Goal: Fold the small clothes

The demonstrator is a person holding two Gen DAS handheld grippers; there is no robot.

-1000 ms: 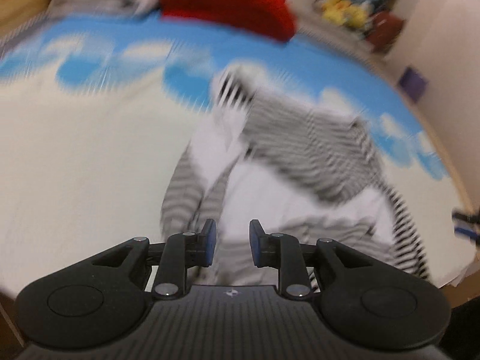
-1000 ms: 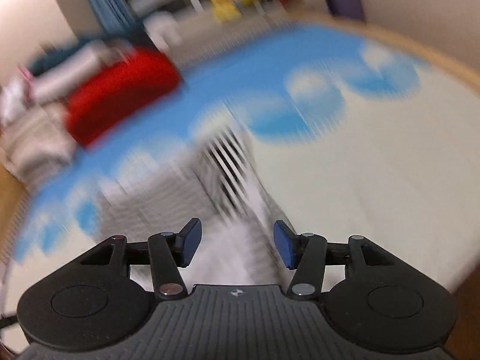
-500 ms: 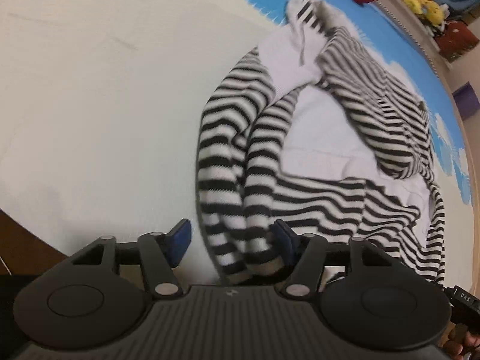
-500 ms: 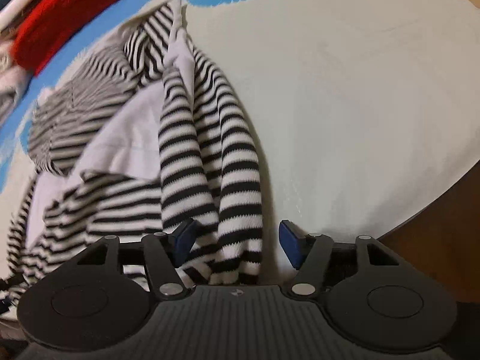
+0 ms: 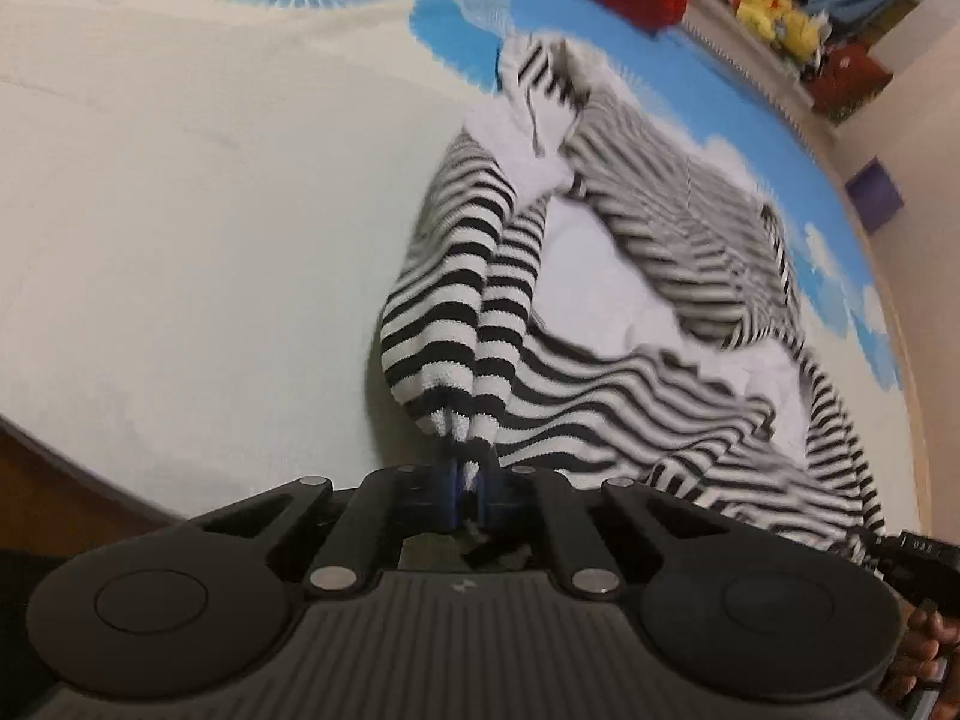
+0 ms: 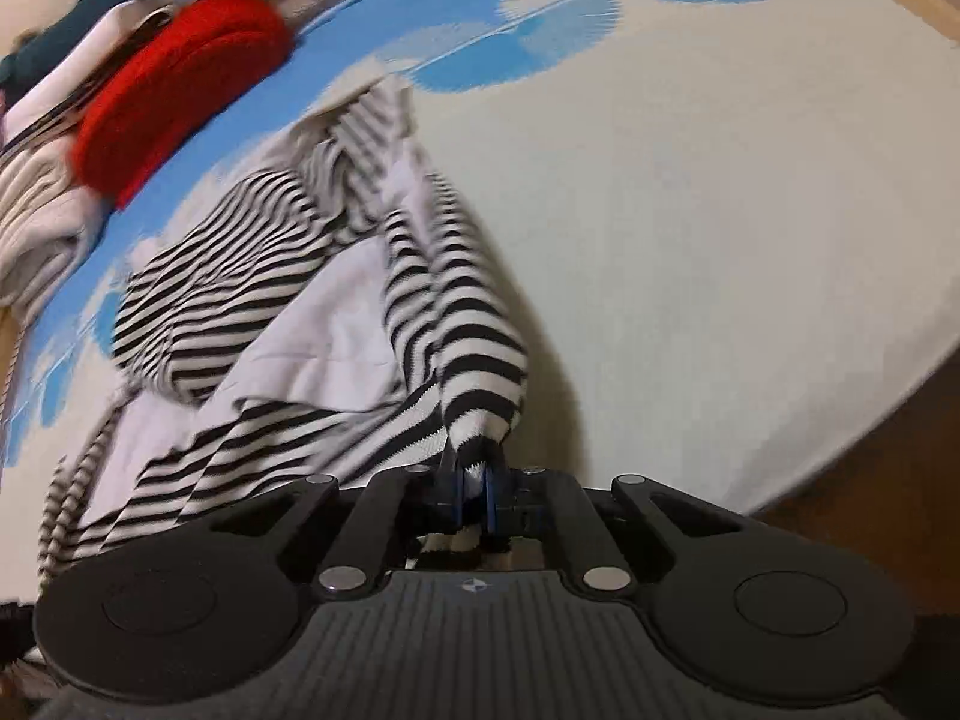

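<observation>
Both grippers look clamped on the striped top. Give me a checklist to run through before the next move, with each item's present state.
1. Left gripper shut on striped top: ok.
2. Right gripper shut on the top's other edge: ok.
3. Fabric pinched deep enough not to slip: cannot tell.
4. Top spread flat: not ok, bunched and crumpled.
5. Red garment apart from the top: ok.
6. Bare blanket beside the top: ok.

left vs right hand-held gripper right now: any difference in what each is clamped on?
The left hand-held gripper pinches the striped garment at its left edge; the right hand-held gripper pinches its right edge. The left's bunch shows two narrow folds, the right's one wider fold. Both are shut on fabric near the mat's near edge.
</observation>
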